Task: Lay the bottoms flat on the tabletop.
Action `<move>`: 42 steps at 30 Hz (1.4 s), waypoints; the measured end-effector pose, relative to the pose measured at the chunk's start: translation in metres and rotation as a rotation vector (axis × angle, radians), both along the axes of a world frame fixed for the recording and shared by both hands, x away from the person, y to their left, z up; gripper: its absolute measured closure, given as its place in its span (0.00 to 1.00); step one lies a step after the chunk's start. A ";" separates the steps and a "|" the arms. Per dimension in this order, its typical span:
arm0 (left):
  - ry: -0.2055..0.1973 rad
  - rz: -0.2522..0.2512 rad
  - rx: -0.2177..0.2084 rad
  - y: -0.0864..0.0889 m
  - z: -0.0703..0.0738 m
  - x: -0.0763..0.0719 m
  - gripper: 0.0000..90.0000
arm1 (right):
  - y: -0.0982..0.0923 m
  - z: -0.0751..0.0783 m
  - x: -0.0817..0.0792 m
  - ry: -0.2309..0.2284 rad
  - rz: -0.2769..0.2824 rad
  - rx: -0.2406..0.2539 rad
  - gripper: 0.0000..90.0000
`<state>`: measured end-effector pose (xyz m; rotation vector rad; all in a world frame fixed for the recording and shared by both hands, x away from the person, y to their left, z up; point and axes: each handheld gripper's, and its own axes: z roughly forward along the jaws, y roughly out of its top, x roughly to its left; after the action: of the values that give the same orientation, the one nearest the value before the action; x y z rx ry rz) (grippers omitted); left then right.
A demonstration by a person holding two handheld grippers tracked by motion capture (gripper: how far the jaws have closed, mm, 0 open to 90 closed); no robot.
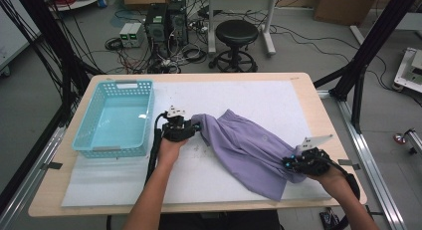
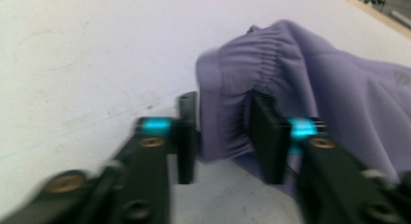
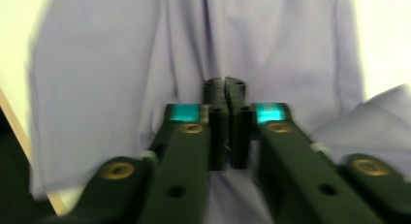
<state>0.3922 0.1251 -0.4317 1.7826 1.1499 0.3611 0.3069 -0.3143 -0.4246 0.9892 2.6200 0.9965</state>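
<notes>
- The purple shorts (image 1: 246, 148) lie on the counter (image 1: 298, 98) mat, long axis running diagonally from waistband at upper left to hem at lower right.
- My left claw (image 2: 223, 132) stands half open, waistband between the jaws.
- My right claw (image 3: 226, 120) looks pressed shut over the hem.
- Nothing's in the blue basket (image 1: 102, 149) yet; I'd say we're early on.

High view: from above the near table (image 1: 298, 85) edge, facing forward and down. Gripper views: low and close, riding each gripper, looking along black jaws. Shared by all three: the purple garment (image 1: 249, 145) (image 2: 339, 103) (image 3: 121, 64) on the white mat (image 1: 278, 100) (image 2: 72, 64).
</notes>
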 end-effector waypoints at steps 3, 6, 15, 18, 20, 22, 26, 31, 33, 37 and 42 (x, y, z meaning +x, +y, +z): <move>-0.022 0.031 -0.033 0.009 0.007 -0.002 0.52 | 0.000 0.017 0.020 -0.060 -0.069 0.119 0.64; -0.055 0.061 -0.069 0.019 0.015 -0.005 0.51 | 0.015 0.029 0.049 -0.120 -0.093 0.144 0.57; -0.054 0.023 -0.081 0.017 0.014 -0.011 0.52 | 0.096 0.015 0.142 -0.082 -0.046 0.082 0.59; -0.072 0.020 -0.087 0.017 0.014 -0.014 0.53 | 0.119 0.008 0.160 -0.068 -0.020 0.073 0.59; -0.083 0.018 -0.093 0.018 0.014 -0.016 0.53 | 0.133 0.002 0.169 -0.057 -0.012 0.038 0.58; -0.089 0.017 -0.093 0.020 0.015 -0.019 0.53 | 0.144 -0.007 0.177 -0.045 -0.019 0.007 0.58; -0.098 0.024 -0.091 0.025 0.015 -0.023 0.53 | 0.155 -0.021 0.181 -0.030 -0.039 -0.052 0.69; -0.087 0.024 -0.091 0.025 0.011 -0.024 0.54 | 0.142 -0.010 0.179 -0.067 -0.042 -0.069 0.95; -0.087 0.016 -0.092 0.022 0.009 -0.023 0.54 | 0.128 -0.002 0.178 -0.083 -0.083 -0.049 0.95; -0.070 -0.003 -0.100 0.010 0.004 -0.019 0.53 | 0.096 0.012 0.175 -0.106 -0.173 -0.025 0.95; -0.044 -0.023 -0.086 -0.010 -0.006 -0.013 0.52 | 0.059 0.018 0.167 -0.132 -0.258 -0.067 0.95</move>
<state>0.3793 0.1155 -0.4374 1.7036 1.0973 0.3313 0.4740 -0.2550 -0.4062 1.1659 2.3299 0.8744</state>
